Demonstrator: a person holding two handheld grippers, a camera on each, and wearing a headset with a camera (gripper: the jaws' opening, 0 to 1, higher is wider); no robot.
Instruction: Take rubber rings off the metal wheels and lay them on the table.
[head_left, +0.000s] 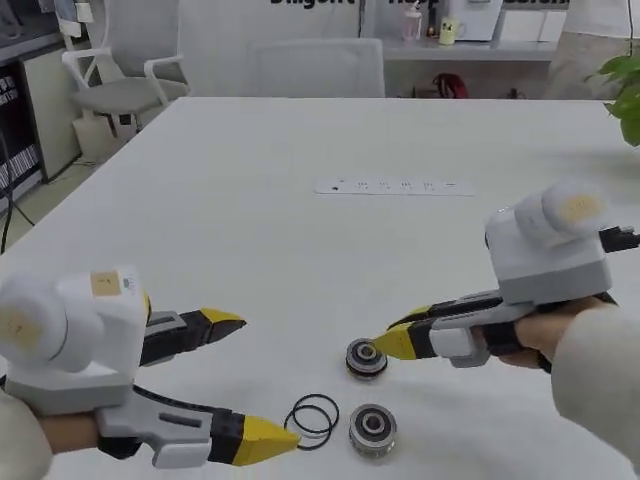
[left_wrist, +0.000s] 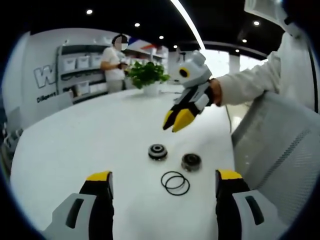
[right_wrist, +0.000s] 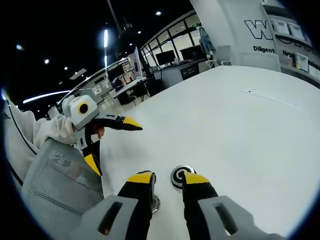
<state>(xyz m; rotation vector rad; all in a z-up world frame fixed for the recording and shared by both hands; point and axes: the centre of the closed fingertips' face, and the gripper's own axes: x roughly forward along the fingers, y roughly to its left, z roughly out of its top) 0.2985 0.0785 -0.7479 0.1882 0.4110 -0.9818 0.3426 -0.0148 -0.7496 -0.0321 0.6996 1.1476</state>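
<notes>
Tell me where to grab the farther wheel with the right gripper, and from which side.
Grip the far wheel across its outer rim, jaws on opposite sides, coming down from above on its right, where the right gripper is. It lies flat, hub up, so likely only the round edge offers a pinch. The near wheel and rubber rings crowd its near side.

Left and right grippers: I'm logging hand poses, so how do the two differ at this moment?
The left gripper has its jaws spread wide; the right gripper shows only a narrow gap. The left gripper's nearer tip lies beside the rubber rings, while the right gripper's tips sit at the farther metal wheel; contact is unclear. Both have yellow-tipped black jaws and hold nothing.
</notes>
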